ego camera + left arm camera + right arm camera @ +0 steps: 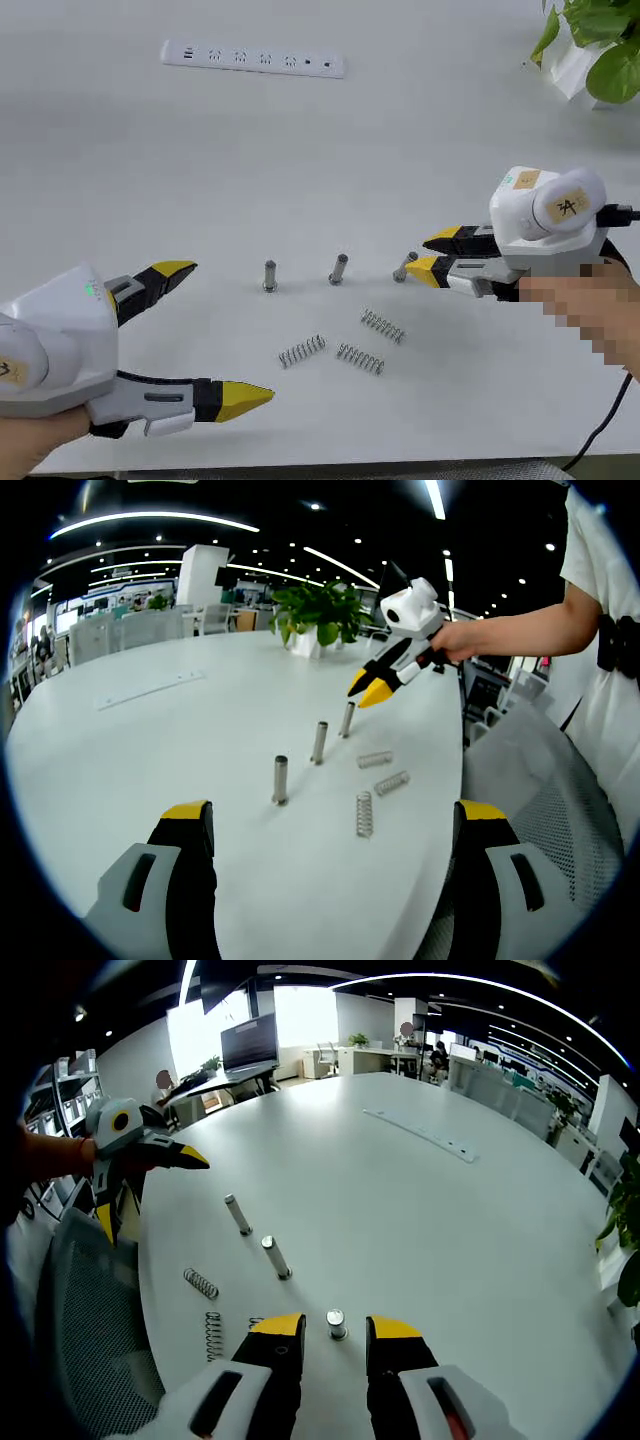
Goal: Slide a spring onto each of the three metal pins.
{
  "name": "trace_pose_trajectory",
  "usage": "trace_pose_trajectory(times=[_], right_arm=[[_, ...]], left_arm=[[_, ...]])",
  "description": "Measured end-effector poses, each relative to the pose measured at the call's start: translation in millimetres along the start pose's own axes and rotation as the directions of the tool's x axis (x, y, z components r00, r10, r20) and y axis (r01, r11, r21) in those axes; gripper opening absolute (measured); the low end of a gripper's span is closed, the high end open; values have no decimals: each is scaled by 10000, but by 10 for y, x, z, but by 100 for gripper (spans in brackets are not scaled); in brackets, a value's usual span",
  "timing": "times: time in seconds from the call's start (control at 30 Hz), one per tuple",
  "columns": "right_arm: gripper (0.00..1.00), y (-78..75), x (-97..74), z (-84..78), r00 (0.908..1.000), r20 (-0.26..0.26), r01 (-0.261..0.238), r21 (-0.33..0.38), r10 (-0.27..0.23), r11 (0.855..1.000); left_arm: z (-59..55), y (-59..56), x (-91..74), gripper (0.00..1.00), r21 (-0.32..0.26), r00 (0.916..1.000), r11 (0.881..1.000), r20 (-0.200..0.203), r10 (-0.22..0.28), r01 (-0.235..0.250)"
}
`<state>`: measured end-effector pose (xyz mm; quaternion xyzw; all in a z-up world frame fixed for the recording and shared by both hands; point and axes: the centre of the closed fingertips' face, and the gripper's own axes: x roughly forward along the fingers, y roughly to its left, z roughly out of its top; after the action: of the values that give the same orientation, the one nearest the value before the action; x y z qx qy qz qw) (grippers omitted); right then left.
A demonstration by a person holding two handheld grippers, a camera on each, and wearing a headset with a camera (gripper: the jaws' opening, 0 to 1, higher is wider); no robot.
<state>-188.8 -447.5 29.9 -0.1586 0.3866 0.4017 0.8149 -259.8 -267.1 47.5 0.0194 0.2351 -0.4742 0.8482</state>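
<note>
White table [300, 130], open-plan office

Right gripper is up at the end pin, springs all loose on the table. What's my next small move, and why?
Probably close the right gripper on the end pin, which stands at the gap between its open jaws, ungripped. That would steady it while the left gripper, wide open and empty, reaches for the nearest spring; none is on a pin yet.
</note>
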Motion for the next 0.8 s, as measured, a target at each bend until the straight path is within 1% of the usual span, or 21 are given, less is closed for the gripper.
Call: trace_pose_trajectory(times=[0.37,0.57,0.67,0.8], right_arm=[[27,-15,-56,22,9996,262,136,-80,-134,9999],[33,-7,-92,27,9988,449,182,-89,-178,9998],[34,7,-111,23,9985,513,178,-145,-170,9997],[39,24,-134,21,9979,629,187,-234,-172,9996]], left_arm=[[19,-18,-32,99,112,10000,9999,8,58,-58],[31,-34,-56,99,186,10000,9998,5,82,-82],[41,-41,-67,99,235,10000,9997,10,96,-96],[53,-47,-80,99,286,9999,9995,9,118,-118]])
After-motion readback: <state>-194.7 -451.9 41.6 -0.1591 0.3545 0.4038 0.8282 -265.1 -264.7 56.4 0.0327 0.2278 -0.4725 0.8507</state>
